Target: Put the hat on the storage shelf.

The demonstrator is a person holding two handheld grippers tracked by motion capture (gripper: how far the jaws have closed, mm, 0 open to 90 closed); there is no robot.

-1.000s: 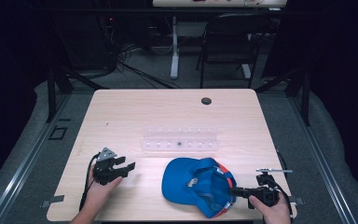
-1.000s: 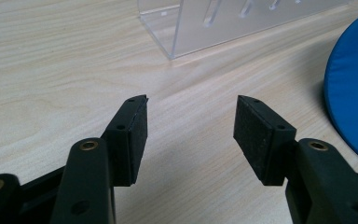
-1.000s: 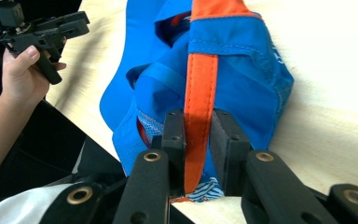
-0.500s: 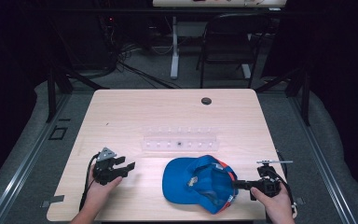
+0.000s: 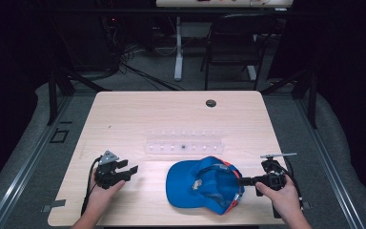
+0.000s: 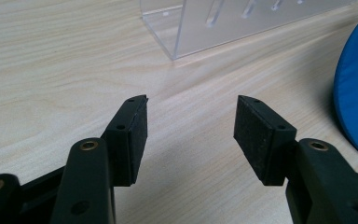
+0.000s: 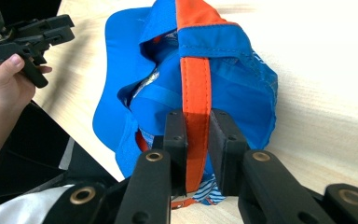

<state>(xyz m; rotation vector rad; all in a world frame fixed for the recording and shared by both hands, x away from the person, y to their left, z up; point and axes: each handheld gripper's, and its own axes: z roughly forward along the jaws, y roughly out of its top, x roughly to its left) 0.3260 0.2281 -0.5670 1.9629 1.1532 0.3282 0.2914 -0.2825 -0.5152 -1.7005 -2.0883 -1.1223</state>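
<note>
Gripping the blue cap (image 5: 204, 191) by its orange strap (image 7: 196, 93) near the worktop's front edge.
The right gripper (image 5: 246, 181) clamps the strap, presumably to drag or lift it; the left gripper (image 5: 130, 170) rests released beside it, before a clear rack (image 5: 185, 144).

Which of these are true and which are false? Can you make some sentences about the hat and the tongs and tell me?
1. The right tongs pinch the orange strap of the blue cap. True.
2. The left tongs are holding the cap's brim. False: they are open and hold nothing, over bare table.
3. The cap lies with its inside facing up. True.
4. The clear plastic rack sits on top of the cap. False: it stands on the table behind the cap, apart from it.
5. The cap is green. False: it is blue with orange trim.
</note>
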